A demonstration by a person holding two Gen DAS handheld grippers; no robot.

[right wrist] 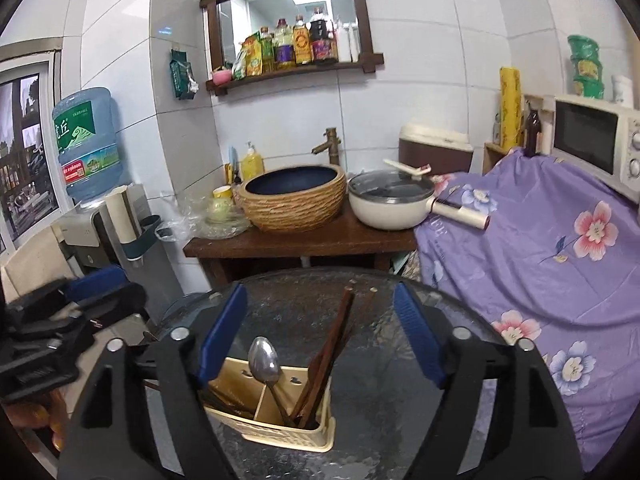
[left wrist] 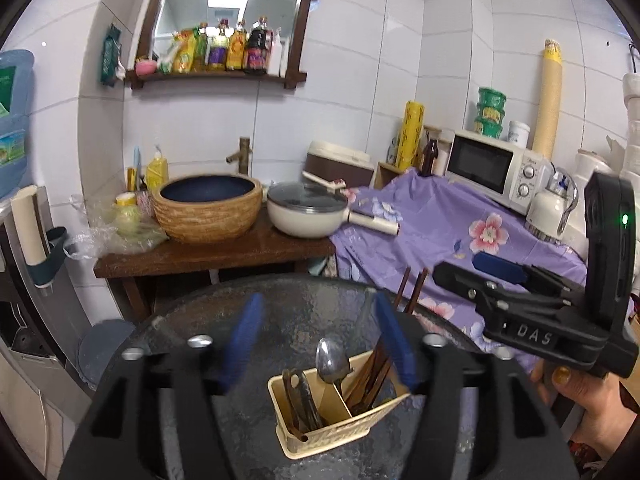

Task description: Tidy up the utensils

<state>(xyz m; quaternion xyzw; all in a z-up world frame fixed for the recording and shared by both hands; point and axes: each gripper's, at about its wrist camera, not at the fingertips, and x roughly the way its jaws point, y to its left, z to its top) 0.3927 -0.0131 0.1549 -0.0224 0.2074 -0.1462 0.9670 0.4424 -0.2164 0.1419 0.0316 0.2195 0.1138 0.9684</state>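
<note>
A cream utensil holder [left wrist: 316, 428] [right wrist: 276, 420] with compartments stands on a round dark glass table [left wrist: 288, 312] [right wrist: 380, 360]. A metal spoon [left wrist: 331, 361] [right wrist: 264, 360] stands bowl-up in it, beside brown chopsticks [left wrist: 376, 376] [right wrist: 324, 356] and dark utensils [left wrist: 298, 400] in the left compartment. My left gripper [left wrist: 320, 344] is open above the holder, nothing between its blue pads. My right gripper [right wrist: 322, 340] is open too, its pads wide on either side of the holder and touching nothing. The right gripper [left wrist: 500, 276] shows at the right of the left wrist view, held by a hand [left wrist: 580, 412].
Behind the table stands a wooden counter [right wrist: 300, 244] with a woven basin [right wrist: 294, 196], a brass tap [right wrist: 330, 144] and a white lidded pan [right wrist: 390, 204]. A purple floral cloth [right wrist: 540, 248] covers furniture at right, with a microwave [right wrist: 596, 140]. A water dispenser [right wrist: 88, 148] stands left.
</note>
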